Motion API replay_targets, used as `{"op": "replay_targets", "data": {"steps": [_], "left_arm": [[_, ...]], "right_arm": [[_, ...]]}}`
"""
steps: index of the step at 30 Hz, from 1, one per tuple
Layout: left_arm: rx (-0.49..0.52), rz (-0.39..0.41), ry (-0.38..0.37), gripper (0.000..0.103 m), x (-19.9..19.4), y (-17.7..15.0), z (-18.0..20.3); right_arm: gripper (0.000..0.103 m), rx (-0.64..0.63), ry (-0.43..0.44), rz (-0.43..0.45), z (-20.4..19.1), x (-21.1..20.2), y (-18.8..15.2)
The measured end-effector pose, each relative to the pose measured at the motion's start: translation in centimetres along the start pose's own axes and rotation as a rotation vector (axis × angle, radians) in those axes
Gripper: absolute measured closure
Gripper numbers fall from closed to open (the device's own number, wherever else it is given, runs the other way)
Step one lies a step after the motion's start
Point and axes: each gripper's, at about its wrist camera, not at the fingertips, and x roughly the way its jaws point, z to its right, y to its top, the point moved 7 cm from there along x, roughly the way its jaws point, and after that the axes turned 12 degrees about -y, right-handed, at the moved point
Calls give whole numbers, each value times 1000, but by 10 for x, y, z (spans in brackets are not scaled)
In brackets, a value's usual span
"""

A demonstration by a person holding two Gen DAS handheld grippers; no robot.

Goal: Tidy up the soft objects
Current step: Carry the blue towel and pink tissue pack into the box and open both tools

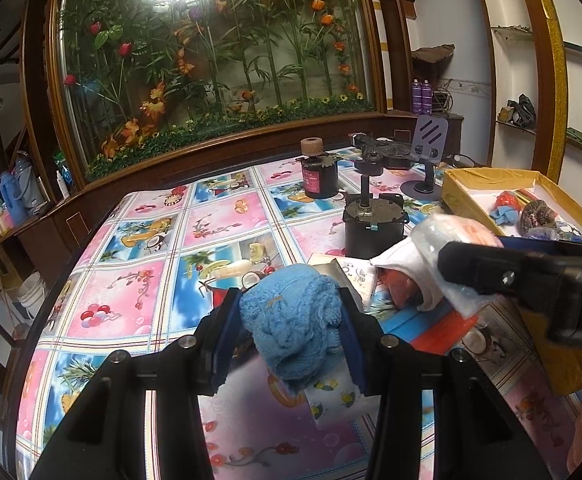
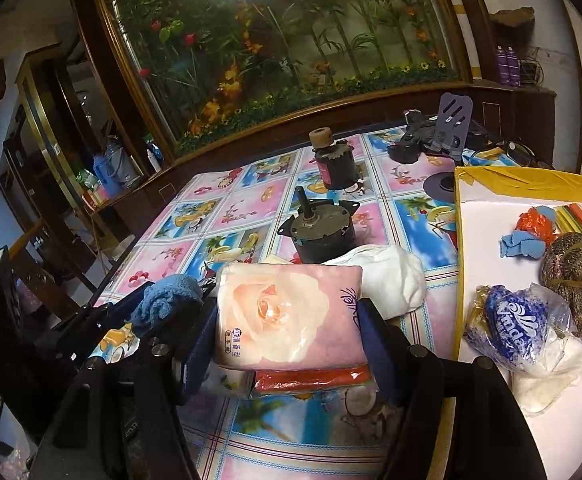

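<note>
"vinda" printed on blue crinkly bag (image 2: 515,330) in box (image 2: 461,240). right gripper (image 2: 291,338) clamps glossy pink rose tissue pack (image 2: 287,316); left gripper (image 1: 289,332) pinches fuzzy blue knit cloth (image 1: 291,316) over table (image 1: 131,272).

the left tongs (image 1: 291,320) are matte black moulded plastic, with angular arms carrying round silver screw heads and dark blue ribbed pads (image 1: 221,336) inside the fingers. the right tongs (image 2: 287,336) share that build: black frame, silver screws, blue pads (image 2: 379,344).
</note>
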Motion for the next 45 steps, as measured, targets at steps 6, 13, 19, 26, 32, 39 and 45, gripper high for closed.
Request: {"op": "replay_targets", "data": {"steps": [6, 13, 19, 26, 32, 39, 45], "left_arm": [[-24, 16, -24, 59, -3, 1, 3], [-136, 51, -113, 59, -6, 17, 33], [-76, 23, -263, 59, -1, 20, 109], [-49, -87, -450, 58, 15, 12, 183], [-10, -157, -504, 58, 26, -1, 219], [30, -199, -508, 57, 36, -10, 234], [44, -224, -506, 56, 41, -16, 235]], "right_arm": [[31, 64, -1, 39, 19, -13, 10], [31, 177, -13, 92, 58, -32, 26], [31, 338, -123, 83, 133, -39, 33], [31, 522, -245, 70, 225, -55, 28], [30, 610, -354, 5, 270, -55, 15], [30, 614, -407, 28, 272, -62, 17], [29, 598, -442, 6, 271, -56, 17]]}}
